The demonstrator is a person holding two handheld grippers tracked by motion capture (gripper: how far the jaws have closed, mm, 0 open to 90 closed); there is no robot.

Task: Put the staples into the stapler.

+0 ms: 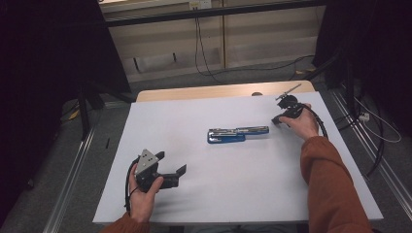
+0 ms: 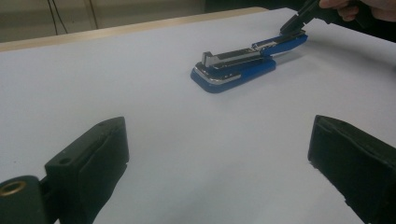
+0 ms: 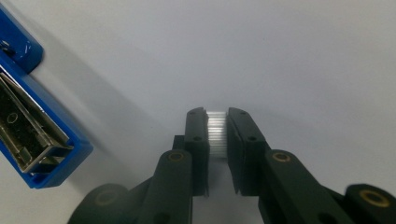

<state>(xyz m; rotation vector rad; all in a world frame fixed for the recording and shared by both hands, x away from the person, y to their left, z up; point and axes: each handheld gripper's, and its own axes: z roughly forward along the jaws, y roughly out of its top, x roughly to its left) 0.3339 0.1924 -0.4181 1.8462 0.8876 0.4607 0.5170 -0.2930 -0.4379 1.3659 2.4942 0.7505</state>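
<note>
Stapler [image 1: 238,134] open at desk [image 1: 204,194] centre | right hand-held gripper [image 3: 217,128] pinches staple strip [image 3: 216,133]: we judge it light, brittle, held by its sides | left hand-held gripper [image 2: 219,154] wide open, empty

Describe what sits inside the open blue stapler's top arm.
The blue stapler shows a bare metal channel running inside its arm; whether staples lie further down it cannot be seen.

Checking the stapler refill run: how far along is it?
Done: the blue stapler lies opened on the white table, its metal channel exposed. In hand: the right gripper pinches a silvery strip of staples beside the open end. Left: loading the strip and closing the stapler. The left gripper stands open, apart.
</note>
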